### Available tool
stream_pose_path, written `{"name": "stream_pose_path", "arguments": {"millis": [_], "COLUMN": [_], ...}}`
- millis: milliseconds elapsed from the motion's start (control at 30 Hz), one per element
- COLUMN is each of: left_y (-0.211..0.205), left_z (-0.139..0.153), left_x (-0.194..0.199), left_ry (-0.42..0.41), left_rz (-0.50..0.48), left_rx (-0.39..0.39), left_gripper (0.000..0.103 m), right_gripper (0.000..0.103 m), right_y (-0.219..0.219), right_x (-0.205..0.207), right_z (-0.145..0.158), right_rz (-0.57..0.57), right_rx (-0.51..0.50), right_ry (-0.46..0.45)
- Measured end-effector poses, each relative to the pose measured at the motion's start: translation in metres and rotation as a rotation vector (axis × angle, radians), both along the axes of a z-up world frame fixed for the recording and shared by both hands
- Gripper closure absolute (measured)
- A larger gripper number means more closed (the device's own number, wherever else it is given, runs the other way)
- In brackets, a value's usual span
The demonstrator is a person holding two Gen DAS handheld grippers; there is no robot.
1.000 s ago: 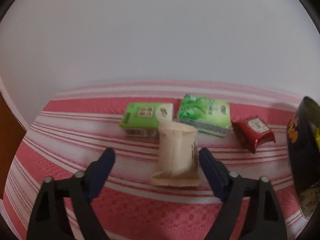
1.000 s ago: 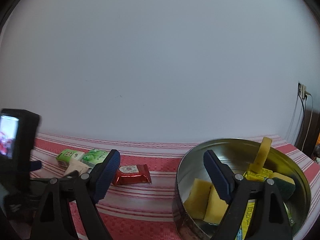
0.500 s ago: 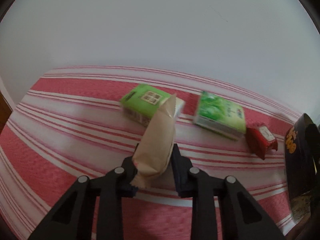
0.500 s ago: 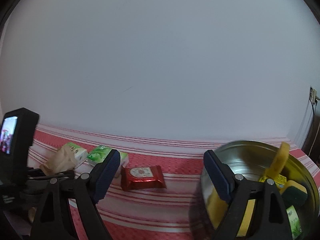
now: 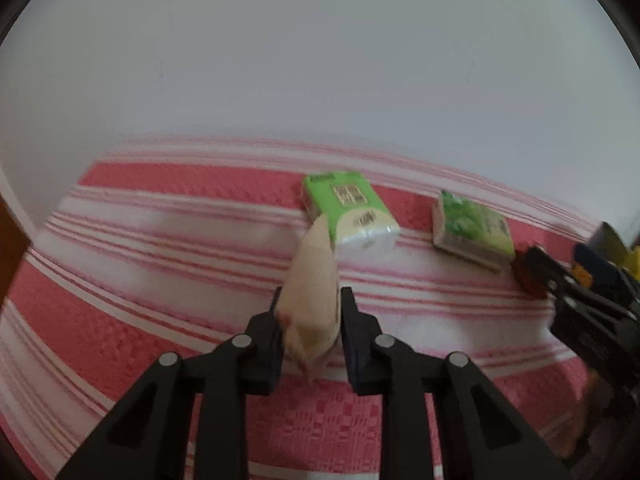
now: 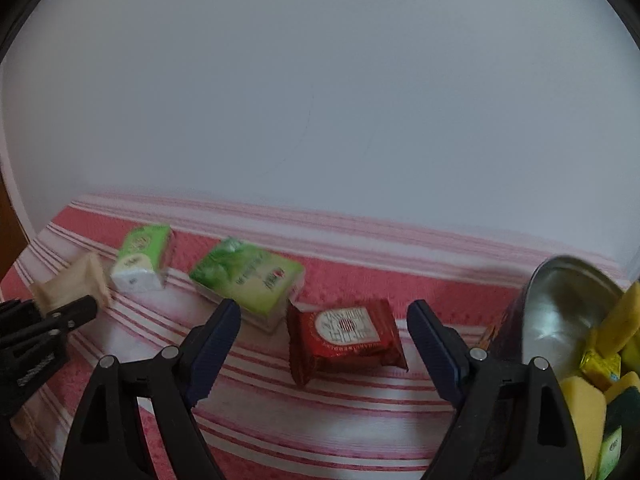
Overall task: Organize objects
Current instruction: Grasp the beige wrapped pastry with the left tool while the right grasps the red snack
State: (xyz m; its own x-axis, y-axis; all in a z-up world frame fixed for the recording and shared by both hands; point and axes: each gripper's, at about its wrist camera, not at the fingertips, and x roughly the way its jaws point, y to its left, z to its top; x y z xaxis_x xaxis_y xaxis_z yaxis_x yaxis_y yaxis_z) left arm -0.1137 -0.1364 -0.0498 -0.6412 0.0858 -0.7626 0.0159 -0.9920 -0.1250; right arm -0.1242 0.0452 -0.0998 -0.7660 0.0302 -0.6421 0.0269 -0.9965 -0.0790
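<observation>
We have the left hand-held gripper [image 5: 309, 320] clenched low on the beige packet [image 5: 310, 280], light, crinkly, floppy; right hand-held gripper [image 6: 324, 344] released.

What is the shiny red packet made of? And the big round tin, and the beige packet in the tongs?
The red packet looks like glossy foil or plastic film: it glints and has crimped edges. The round tin seems to be bare metal, with a mirror-like silver inside. The beige packet, pinched in the left tongs, looks matte, perhaps paper or dull plastic; blur leaves that open.
</observation>
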Motion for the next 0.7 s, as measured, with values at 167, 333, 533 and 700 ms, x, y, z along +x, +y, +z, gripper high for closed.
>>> {"name": "stream_pose_path", "arguments": {"millis": [167,333,533,700], "left_y": [-0.017,-0.022,-0.005,-0.008], "left_z": [-0.003,-0.002,-0.003,0.001], "left_x": [0.003,0.006,0.008,0.012], "left_ry": [-0.028,-0.022,-0.016,-0.007], "left_rz": [0.016,0.021,0.015,0.011], "left_rx": [0.024,0.034,-0.05,-0.027], "left_gripper": [0.067,0.055,0.047,0.066], "right_gripper": [0.016,0.017,0.041,0.048], "right_y": [0.001,0.019,0.019,0.025], "right_x": [-0.02,-0.033,-0.027,-0.018], "right_z": [-0.017,-0.029,-0.032,-0.034], "right_rz": [0.01,-0.002,0.02,0.029], "right_rx": [0.006,-0.102,-0.07,-0.096], "right_ry": [-0.115,-0.202,-0.192,-0.182]}}
